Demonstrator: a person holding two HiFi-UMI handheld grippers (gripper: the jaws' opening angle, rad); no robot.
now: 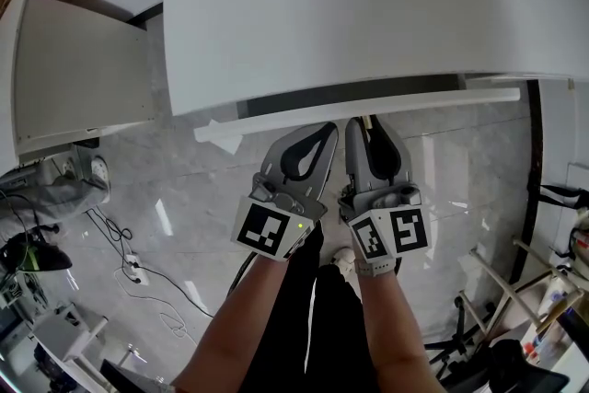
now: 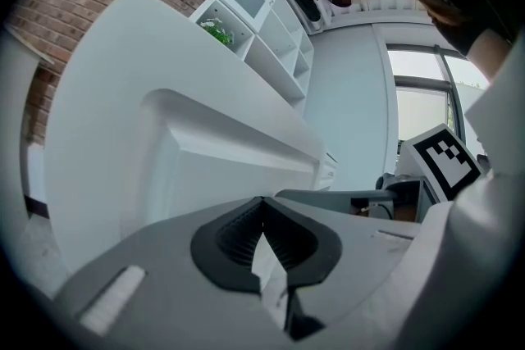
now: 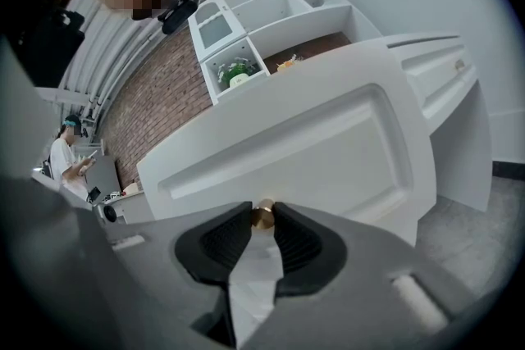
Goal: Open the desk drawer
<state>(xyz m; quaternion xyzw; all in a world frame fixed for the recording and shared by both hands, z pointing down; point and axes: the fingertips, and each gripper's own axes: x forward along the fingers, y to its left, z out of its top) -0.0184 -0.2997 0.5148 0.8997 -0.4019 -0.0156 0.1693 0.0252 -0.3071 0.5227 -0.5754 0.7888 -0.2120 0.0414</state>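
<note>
The white desk fills the top of the head view. Its drawer front juts out a little from under the desktop, with a dark gap behind it. In the right gripper view the drawer front is a white recessed panel carrying a small brass knob. My right gripper is shut on that knob, pads on both sides; the head view has it at the drawer's edge. My left gripper sits just left of it, shut with nothing between its pads, beside the drawer front.
A second white desk stands at the left. Cables and a power strip lie on the marble floor. A black desk leg and a wooden rack are at the right. A white shelf unit rises behind the desk.
</note>
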